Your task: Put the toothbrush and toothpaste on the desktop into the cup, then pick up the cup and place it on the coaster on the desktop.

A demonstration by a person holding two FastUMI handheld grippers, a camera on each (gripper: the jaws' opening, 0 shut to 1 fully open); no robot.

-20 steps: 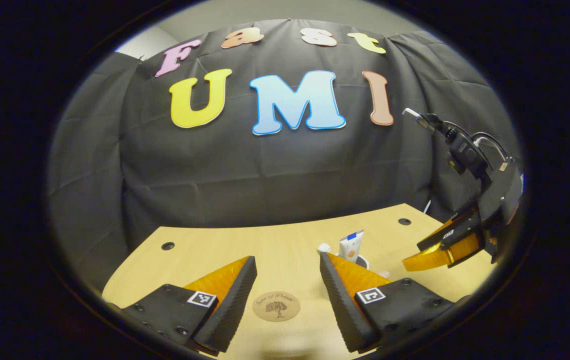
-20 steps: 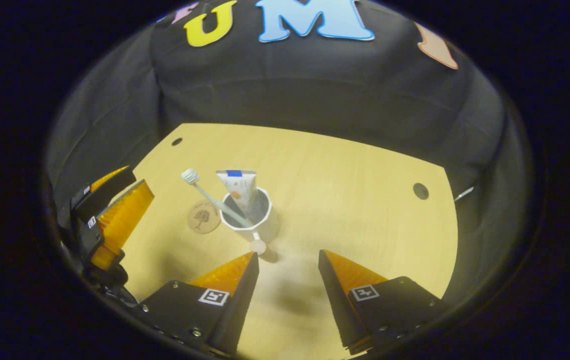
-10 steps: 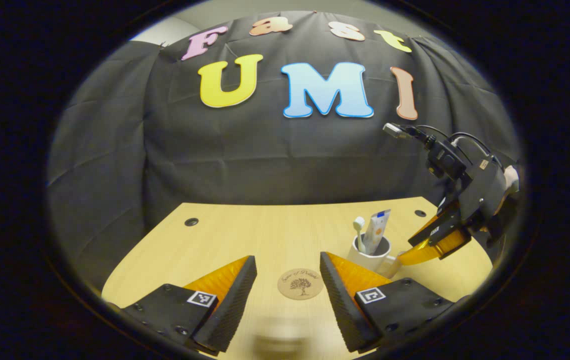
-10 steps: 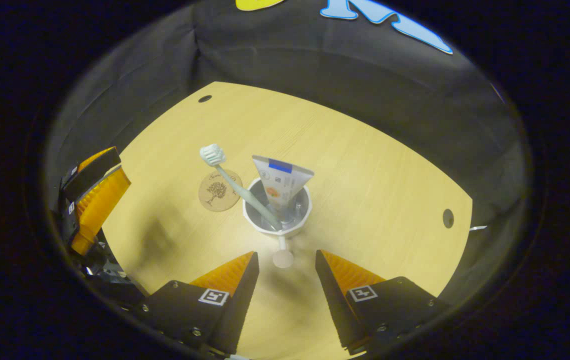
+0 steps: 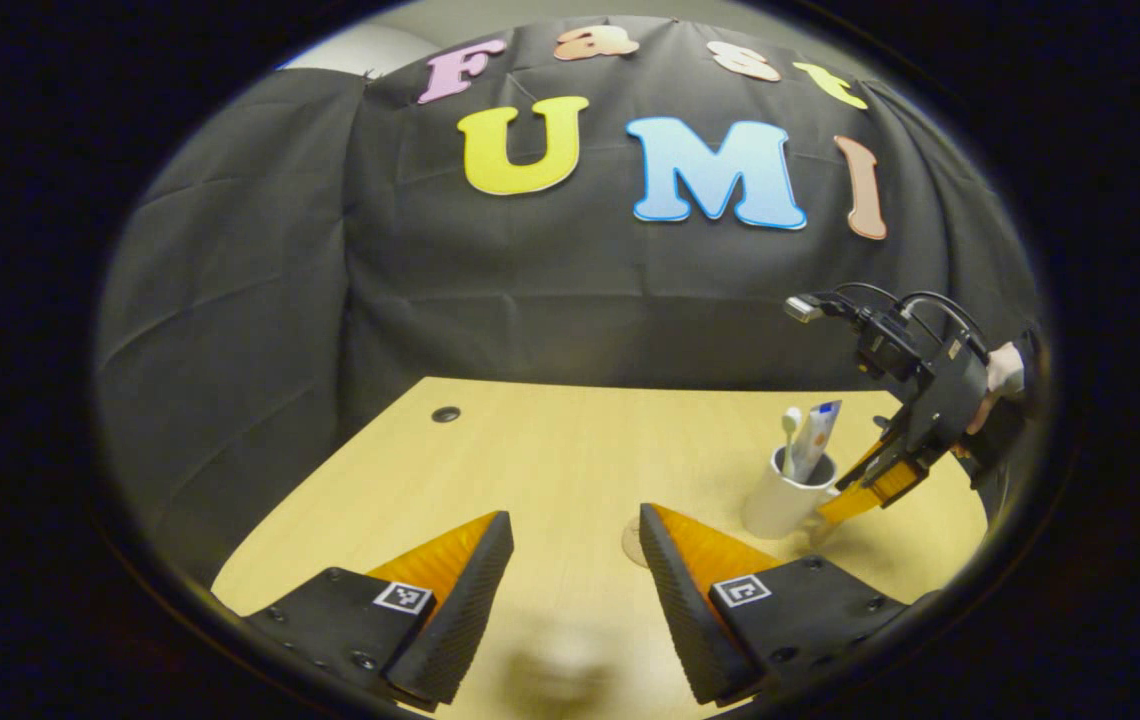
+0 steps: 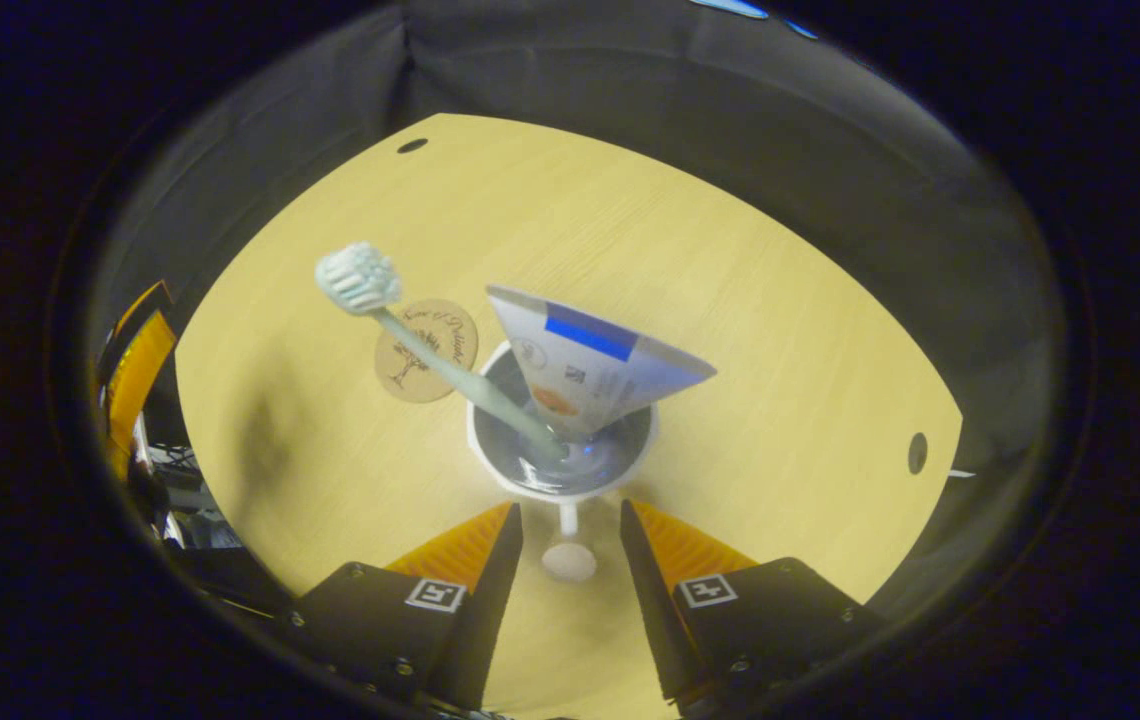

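Already loaded: cup with brush and paste

Nearest, the right gripper [image 6: 570,525] had its fingers parted on either side of the cup's handle [image 6: 568,555], not closed on it. Just beyond, the white cup [image 6: 562,482] stood on the bench [image 6: 780,330], holding the toothbrush [image 6: 400,320] and toothpaste [image 6: 590,365]. Past it lay the coaster [image 6: 427,350]. The left gripper [image 5: 570,560] hung wide open, holding nothing.

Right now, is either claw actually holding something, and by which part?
Nothing yet. The right gripper is open around the cup handle; the left gripper is open, empty.
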